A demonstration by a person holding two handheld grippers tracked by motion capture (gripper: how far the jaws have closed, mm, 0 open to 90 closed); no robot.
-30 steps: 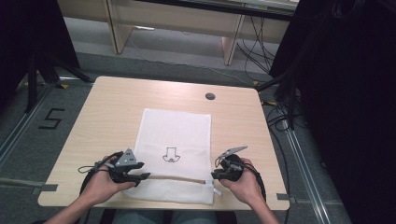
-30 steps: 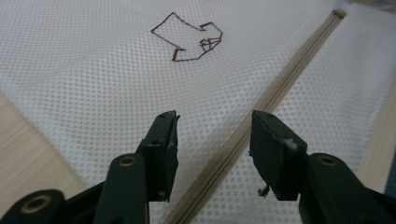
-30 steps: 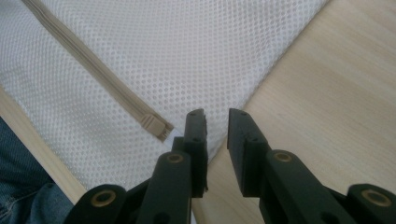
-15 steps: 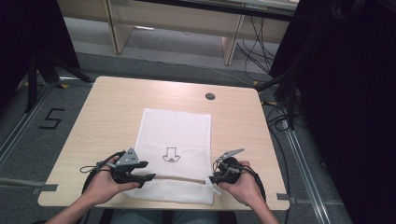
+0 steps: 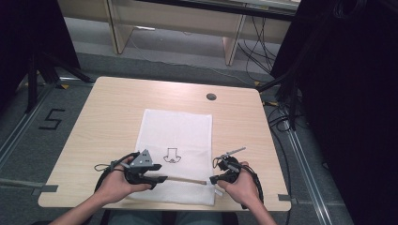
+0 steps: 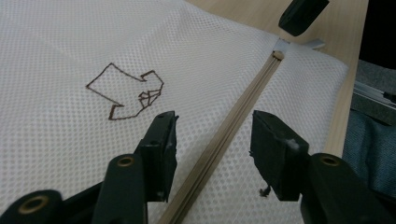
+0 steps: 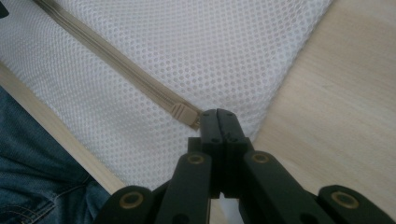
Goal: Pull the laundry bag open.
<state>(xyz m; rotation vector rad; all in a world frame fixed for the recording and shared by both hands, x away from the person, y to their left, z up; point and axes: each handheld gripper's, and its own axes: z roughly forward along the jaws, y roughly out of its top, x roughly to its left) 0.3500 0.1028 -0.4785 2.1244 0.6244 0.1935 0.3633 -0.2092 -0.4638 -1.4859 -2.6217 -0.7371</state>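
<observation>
Jaws of the left gripper [image 6: 212, 154] stand apart astride the zipper [image 6: 243, 112], not pressing it, after closing slightly. The right gripper [image 7: 218, 120] has just closed at the zipper's end; its view hides any pull. The high view shows the bag [image 5: 176, 136] flat on the table [image 5: 108, 112].

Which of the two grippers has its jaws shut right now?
The right gripper: jaws pressed together at the zipper's end. The left gripper stands open, straddling the zipper on the white mesh bag.
</observation>
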